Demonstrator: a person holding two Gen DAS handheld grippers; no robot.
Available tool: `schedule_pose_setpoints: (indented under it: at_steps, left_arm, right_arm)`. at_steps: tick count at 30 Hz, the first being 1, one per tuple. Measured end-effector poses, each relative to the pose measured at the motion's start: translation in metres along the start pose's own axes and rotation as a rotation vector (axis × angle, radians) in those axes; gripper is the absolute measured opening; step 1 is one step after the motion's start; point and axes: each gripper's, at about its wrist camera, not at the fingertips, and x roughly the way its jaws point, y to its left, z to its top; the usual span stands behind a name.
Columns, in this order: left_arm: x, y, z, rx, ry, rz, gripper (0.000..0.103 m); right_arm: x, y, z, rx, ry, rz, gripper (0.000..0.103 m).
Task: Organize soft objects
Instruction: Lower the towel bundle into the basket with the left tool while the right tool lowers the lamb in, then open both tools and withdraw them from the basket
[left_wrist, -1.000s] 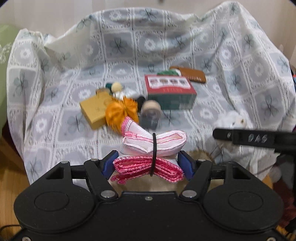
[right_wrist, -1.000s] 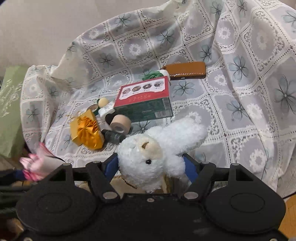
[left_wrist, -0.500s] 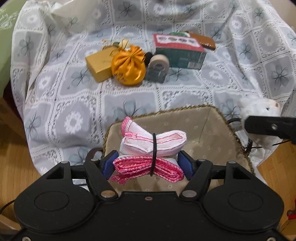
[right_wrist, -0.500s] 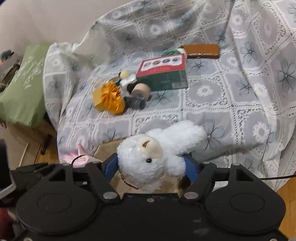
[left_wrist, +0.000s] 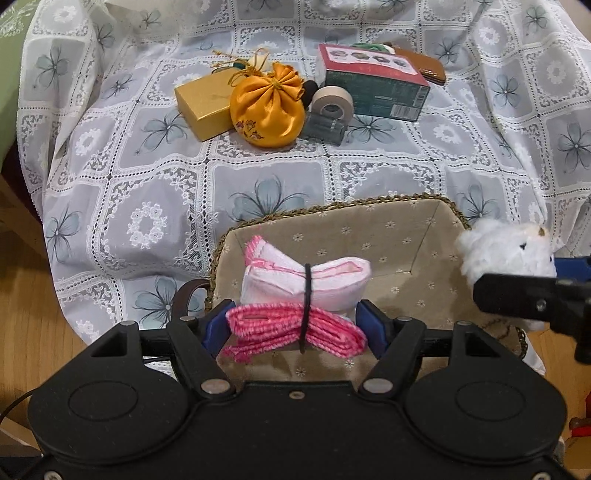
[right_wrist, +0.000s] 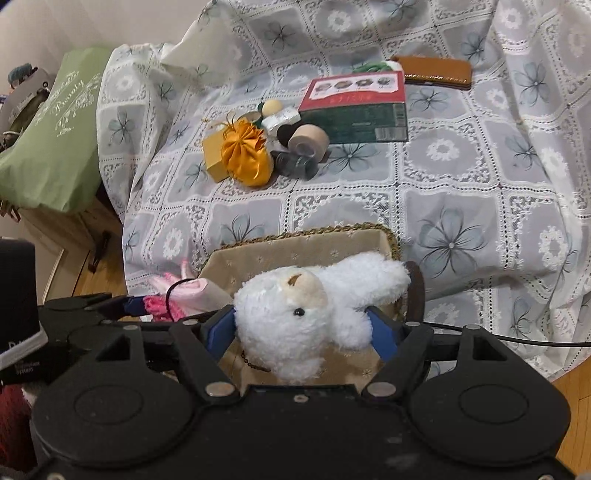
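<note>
both bundles now over the basket (left_wrist: 413, 236), fingers (left_wrist: 218, 326) opening, seemingly still gripping.

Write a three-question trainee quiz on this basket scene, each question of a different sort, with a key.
1. True or false: the white plush toy lies on the lace cloth beside the orange pouch.
2. What sits between the left gripper's fingers? A) tape roll B) banded pink cloth bundle C) gold box
3. Fill in: both held items hang over the open fabric-lined ____.

Key:
1. False; it sits between the right gripper's fingers, above the basket.
2. B
3. basket
</note>
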Motion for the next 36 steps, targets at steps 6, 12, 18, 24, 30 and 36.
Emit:
schedule_pose_setpoints:
  at_steps: [6, 12, 18, 24, 30, 36]
  left_arm:
    - [0.000, 0.002, 0.001, 0.003, -0.012, 0.028, 0.072]
    - [-0.001, 0.000, 0.001, 0.012, -0.026, 0.042, 0.073]
    - [-0.004, -0.001, 0.002, 0.016, -0.055, 0.059, 0.076]
    - [-0.005, 0.004, 0.007, -0.021, -0.100, 0.073, 0.076]
    - [-0.008, 0.016, 0.015, -0.072, -0.201, 0.116, 0.083]
    - [-0.006, 0.037, 0.028, -0.128, -0.299, 0.211, 0.089]
  right_arm:
    - [0.008, 0.004, 0.001, -0.014, 0.031, 0.003, 0.078]
    - [0.006, 0.004, 0.003, -0.032, 0.013, -0.014, 0.081]
    - [0.005, -0.002, 0.005, 0.001, -0.008, -0.018, 0.083]
    - [0.007, -0.010, 0.009, 0.036, -0.057, -0.059, 0.087]
    - [0.014, -0.013, 0.013, 0.034, -0.146, -0.141, 0.094]
    - [0.023, -0.010, 0.021, -0.008, -0.266, -0.273, 0.100]
